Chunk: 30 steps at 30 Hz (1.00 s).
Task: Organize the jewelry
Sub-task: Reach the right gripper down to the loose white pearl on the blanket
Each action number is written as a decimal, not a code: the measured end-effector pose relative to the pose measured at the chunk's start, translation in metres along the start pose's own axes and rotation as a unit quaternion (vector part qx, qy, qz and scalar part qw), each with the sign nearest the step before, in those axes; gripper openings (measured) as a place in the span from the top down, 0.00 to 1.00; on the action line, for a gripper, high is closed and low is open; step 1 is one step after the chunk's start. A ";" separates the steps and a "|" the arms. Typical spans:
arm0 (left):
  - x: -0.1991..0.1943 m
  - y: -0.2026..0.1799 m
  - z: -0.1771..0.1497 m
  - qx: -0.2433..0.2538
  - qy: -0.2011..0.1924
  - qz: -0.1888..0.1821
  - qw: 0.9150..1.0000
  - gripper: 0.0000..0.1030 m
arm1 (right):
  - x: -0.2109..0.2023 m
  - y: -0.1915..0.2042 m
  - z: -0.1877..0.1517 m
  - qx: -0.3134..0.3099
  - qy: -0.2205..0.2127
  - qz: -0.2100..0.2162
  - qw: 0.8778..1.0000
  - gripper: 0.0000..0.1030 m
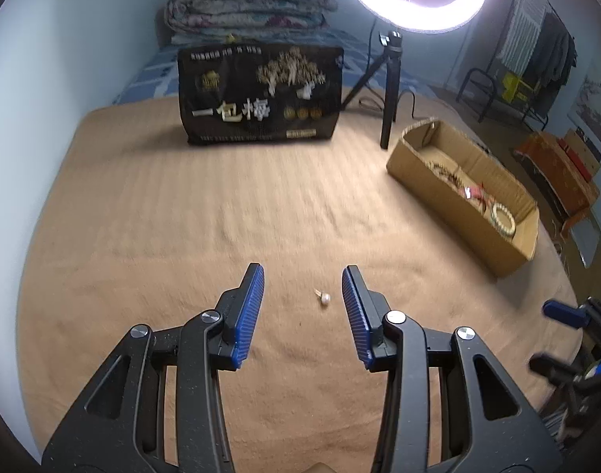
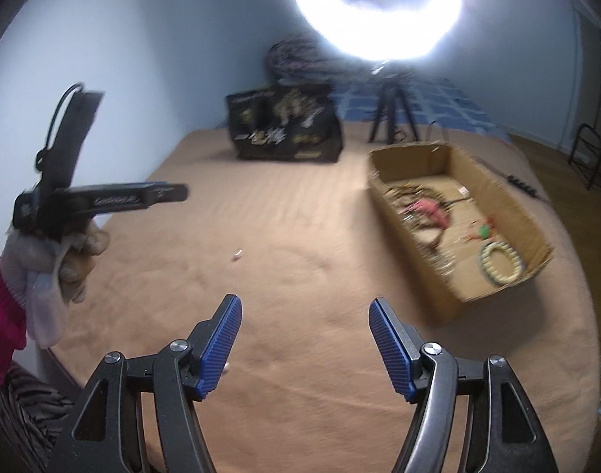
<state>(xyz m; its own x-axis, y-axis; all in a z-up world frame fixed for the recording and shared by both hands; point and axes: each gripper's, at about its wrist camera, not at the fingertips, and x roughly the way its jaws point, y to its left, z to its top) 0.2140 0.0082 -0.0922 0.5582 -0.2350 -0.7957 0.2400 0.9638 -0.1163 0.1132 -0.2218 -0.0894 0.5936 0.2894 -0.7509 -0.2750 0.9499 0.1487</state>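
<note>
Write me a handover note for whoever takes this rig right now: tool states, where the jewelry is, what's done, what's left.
Left tool: open, empty, hovering over the small pearl piece on the tan blanket.
Right tool: open, empty, not near any jewelry.
Cardboard box: on the blanket to the right, already holding a beaded bracelet and a tangle of other pieces.
Done: most jewelry is boxed.
Left: likely grasp the pearl piece and put it in the box.

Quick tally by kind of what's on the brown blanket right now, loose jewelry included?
Loose pearl-like piece: 1
Cardboard box holding jewelry: 1
Black printed bag: 1
Black tripod: 1
Total: 4
</note>
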 end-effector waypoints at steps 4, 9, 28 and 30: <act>0.011 -0.007 -0.015 0.020 0.016 -0.007 1.000 0.60 | 0.022 0.022 -0.023 -0.019 0.028 0.025 0.999 0.47; 0.026 -0.014 -0.028 0.032 0.034 -0.013 0.999 0.60 | 0.048 0.045 -0.050 -0.060 0.063 0.041 0.995 0.54; 0.075 -0.022 -0.037 0.024 0.059 -0.019 0.998 0.65 | 0.095 0.085 -0.075 -0.136 0.095 0.038 0.985 0.64; 0.080 -0.022 -0.036 0.022 0.057 -0.015 0.998 0.65 | 0.095 0.086 -0.075 -0.140 0.091 0.033 0.985 0.67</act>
<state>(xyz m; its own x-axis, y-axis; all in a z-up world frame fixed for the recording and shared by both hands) 0.2249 -0.0271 -0.1745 0.4558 -0.2459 -0.8554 0.2918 0.9493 -0.1173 0.0894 -0.1216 -0.1962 0.4283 0.2995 -0.8526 -0.5222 0.8520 0.0369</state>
